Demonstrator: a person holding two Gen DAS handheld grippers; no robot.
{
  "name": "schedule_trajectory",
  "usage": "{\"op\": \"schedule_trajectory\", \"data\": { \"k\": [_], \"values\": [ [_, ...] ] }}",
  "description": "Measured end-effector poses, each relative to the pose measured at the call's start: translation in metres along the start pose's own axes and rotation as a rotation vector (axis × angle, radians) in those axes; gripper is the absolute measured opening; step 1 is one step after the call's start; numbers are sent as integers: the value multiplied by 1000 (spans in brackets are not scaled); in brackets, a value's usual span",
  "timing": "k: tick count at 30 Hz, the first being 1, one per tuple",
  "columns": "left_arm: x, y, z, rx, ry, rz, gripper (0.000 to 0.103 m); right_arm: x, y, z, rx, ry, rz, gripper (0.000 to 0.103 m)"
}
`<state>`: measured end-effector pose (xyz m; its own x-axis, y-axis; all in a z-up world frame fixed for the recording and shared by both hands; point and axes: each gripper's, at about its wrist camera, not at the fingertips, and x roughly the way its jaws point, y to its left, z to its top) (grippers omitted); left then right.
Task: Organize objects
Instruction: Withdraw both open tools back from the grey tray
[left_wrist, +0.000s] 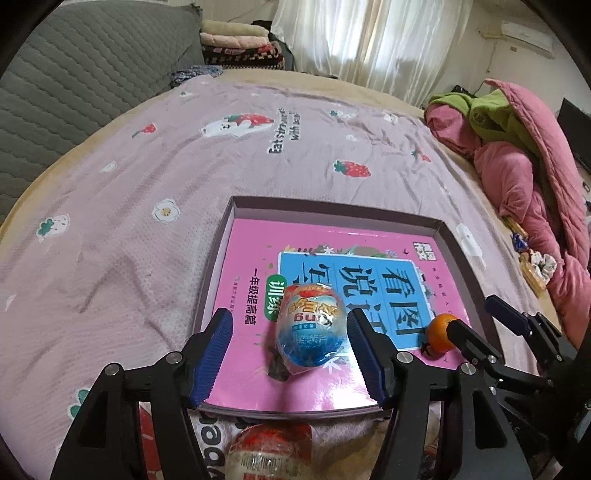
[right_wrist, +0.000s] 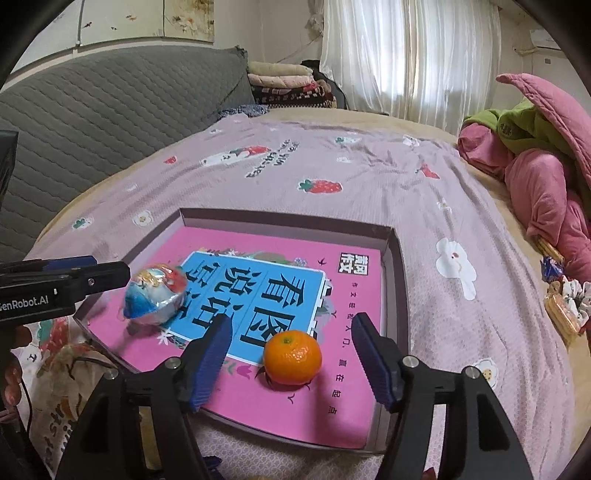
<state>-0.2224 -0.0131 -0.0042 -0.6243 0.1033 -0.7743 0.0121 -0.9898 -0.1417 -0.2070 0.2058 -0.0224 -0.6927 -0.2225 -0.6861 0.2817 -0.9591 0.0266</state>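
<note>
left tool: your left tool (left_wrist: 290, 356) is open; the blue ribbed pads flank the foil-wrapped egg-shaped snack with blue and red print (left_wrist: 310, 328) and touch neither side.
right tool: your right tool (right_wrist: 291, 363) is also open, the round orange mandarin (right_wrist: 292, 357) sitting between the pads with clear gaps on both sides.
tray: the shallow grey cardboard box lid (right_wrist: 391, 258) lies on the bed with the pink workbook with a blue title panel (right_wrist: 258, 291) flat inside it; both items rest on that book.
positions: in the right wrist view the mandarin is at 6 o'clock of the book cover, the snack at 9 o'clock near the lid's left wall.
snack handling: looks light, and the crinkly wrap is likely slick and crushable. Take it across its widest middle with a gentle close.
mandarin handling: firm but soft-skinned, and it rolls. Grip it at the equator, no hard squeeze.
book: the glossy cover will probably let round things skid or roll.
surroundings: another wrapped snack (left_wrist: 269, 454) sits just outside the lid's near edge, at 6 o'clock in the left view; small packets (right_wrist: 561, 306) lie at 3 o'clock by the pink quilt (right_wrist: 546, 192).
obstructions: the lid walls are low; the two tools work close together, so watch for a clash. The pink strawberry-print bedspread (left_wrist: 184, 166) is soft, so expect the lid to tilt if pressed.
</note>
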Motion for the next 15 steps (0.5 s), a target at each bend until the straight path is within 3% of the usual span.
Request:
{"op": "schedule_trajectory", "data": {
  "k": [3,15],
  "values": [
    [-8,-1,0,-2,-8,-15,74,-5,-1,2,13,-7,13,68],
    [-43,-3,-13,5,-63,26,75,-41,0,9,20,-105,37,77]
  ]
}}
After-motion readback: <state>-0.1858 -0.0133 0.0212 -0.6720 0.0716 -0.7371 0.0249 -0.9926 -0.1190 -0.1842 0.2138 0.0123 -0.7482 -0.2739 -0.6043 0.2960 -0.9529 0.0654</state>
